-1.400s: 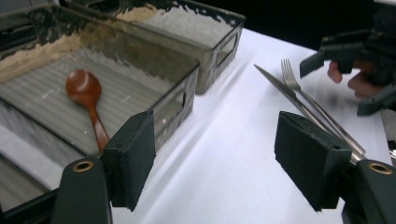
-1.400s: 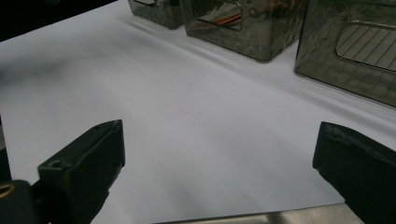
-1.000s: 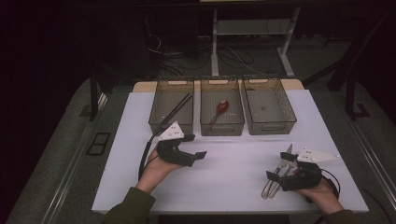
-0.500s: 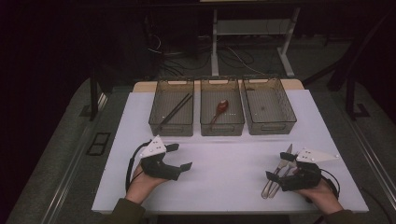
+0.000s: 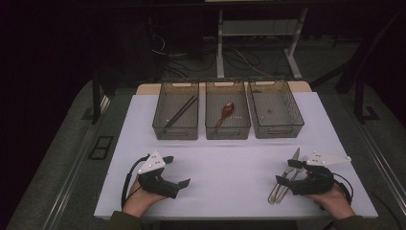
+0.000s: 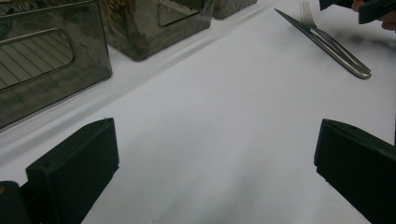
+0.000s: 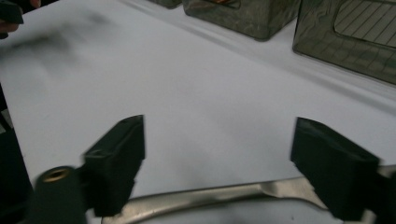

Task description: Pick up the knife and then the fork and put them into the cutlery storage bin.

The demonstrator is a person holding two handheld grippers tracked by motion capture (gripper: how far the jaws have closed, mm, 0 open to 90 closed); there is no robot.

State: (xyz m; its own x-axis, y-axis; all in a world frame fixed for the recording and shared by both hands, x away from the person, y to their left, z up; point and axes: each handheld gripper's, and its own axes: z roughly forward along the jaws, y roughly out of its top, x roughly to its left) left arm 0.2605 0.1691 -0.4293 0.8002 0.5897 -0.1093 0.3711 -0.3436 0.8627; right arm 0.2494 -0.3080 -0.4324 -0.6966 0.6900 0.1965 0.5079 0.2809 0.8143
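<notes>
My left gripper [image 5: 176, 171] rests low over the white table [image 5: 230, 163] at the near left. Its jaws have just been opening and now stand wide, with bare table between them [image 6: 217, 135]. My right gripper [image 5: 288, 172] sits at the near right over a metal fork and knife [image 5: 282, 184] lying side by side. Its jaws [image 7: 219, 126] have just been closing but remain apart, and a metal handle [image 7: 210, 198] lies on the table across the gap below them, not pinched. The left gripper view also catches the fork and knife [image 6: 334, 44] at the far right.
Three dark see-through bins stand in a row at the back. The left bin [image 5: 158, 122] holds dark chopsticks [image 5: 179, 114], the middle bin [image 5: 210, 125] a reddish spoon [image 5: 226, 110], and the right bin [image 5: 297, 117] looks nearly bare. The table's near edge runs just behind both hands.
My left hand has drawn back toward the near left edge and sunk to the table, its jaws spreading. The right hand has stayed put over the cutlery.
</notes>
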